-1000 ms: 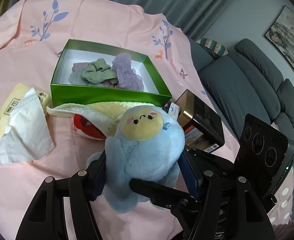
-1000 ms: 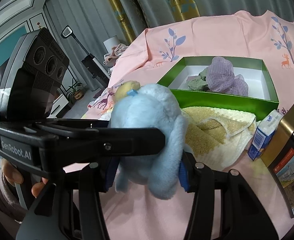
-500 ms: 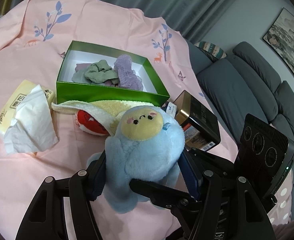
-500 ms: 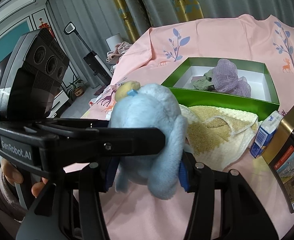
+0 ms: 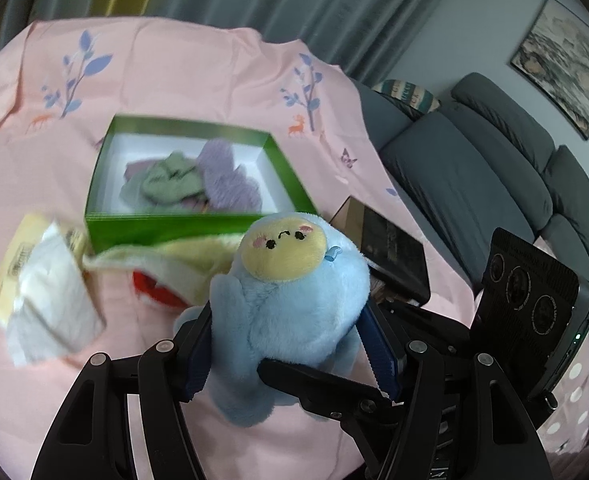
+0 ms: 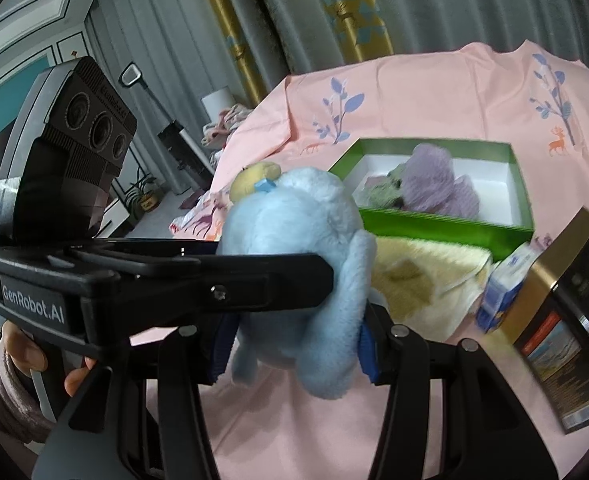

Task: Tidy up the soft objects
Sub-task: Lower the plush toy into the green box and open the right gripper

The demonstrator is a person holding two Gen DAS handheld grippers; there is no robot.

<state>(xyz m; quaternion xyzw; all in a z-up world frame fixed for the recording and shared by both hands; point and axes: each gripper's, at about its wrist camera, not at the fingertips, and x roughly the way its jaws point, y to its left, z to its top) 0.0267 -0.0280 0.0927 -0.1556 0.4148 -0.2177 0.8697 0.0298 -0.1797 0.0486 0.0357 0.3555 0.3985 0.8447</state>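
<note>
Now both hand-held grippers (image 5: 290, 344) (image 6: 294, 344) clamp blue plush (image 5: 294, 300).

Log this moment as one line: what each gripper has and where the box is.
left gripper: shut on blue plush toy | right gripper: shut on same toy | green cardboard box: open behind toy, holding cloths

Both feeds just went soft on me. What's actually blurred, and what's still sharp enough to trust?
Left wrist view: the green box and tissue pack smear with motion blur; the blue plush in the left hand-held gripper is crisp. Right wrist view: box and small carton are blurred, plush sharp. Fisheye bends both edges.
</note>
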